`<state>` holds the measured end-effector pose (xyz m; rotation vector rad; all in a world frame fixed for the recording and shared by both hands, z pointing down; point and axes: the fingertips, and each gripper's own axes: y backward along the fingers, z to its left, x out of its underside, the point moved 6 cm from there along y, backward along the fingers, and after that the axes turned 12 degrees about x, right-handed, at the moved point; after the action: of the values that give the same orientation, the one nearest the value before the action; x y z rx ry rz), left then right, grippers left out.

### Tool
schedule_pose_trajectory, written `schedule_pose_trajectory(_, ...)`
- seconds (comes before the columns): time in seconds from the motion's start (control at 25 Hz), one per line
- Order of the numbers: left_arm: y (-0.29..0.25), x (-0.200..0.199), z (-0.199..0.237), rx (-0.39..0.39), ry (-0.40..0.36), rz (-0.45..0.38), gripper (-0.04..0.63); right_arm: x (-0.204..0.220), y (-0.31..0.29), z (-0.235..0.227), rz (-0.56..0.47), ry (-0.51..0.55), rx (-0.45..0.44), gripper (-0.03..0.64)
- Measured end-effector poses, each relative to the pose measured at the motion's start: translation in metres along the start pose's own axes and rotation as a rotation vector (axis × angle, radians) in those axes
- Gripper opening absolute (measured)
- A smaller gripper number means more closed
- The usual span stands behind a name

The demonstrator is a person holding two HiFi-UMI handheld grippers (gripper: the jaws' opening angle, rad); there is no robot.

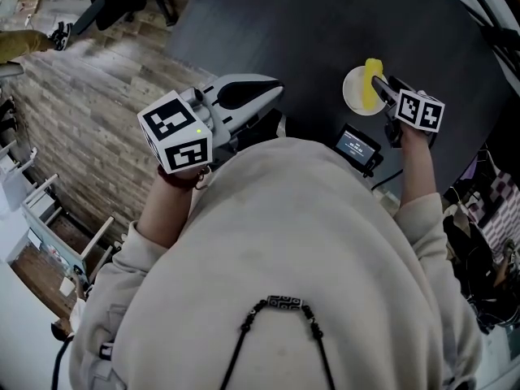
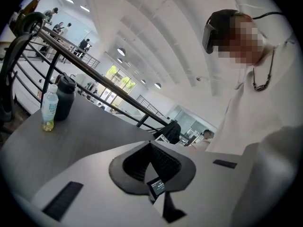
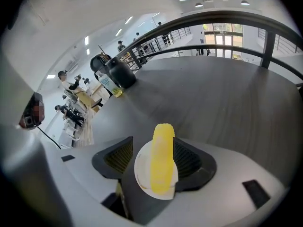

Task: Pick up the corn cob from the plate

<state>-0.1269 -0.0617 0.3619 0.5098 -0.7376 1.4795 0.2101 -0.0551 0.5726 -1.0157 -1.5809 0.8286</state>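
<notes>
The dark, matte, wood-grained counter (image 1: 325, 31) is carrying a round white plate (image 1: 353, 96). Well left of the plate, the left tongs (image 1: 275, 90) are being held pinched together, empty. The right tongs (image 1: 383, 90) are hovering over the plate, spread wide, gripping nothing. The bumpy yellow corn cob (image 1: 373, 78), a stubby cylinder, is lying across the plate.

The corn cob (image 1: 372, 81) is lying on the plate (image 1: 353, 96) toward the desk's (image 1: 309, 31) right; the right tongs (image 1: 382, 88) are hanging at its near side, the left tongs (image 1: 275, 93) well left.
</notes>
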Motion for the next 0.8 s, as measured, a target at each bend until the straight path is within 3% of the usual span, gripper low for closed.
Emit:
schedule_pose_trajectory(0.28, 0.003, 0.009, -0.006, -0.040, 0.009, -0.011, 0.002, 0.018, -0.021, -0.010, 0.066, 0.029, 0.028, 0.279)
schedule_pose_trajectory(0.48, 0.013, 0.012, -0.005, -0.068, 0.013, -0.017, 0.002, 0.028, -0.032, -0.009, 0.125, 0.124, 0.085, 0.310)
schedule_pose_trajectory(0.8, 0.012, 0.020, -0.007, -0.084, 0.009, -0.012, 0.002, 0.037, -0.047, -0.021, 0.158, 0.094, 0.106, 0.319)
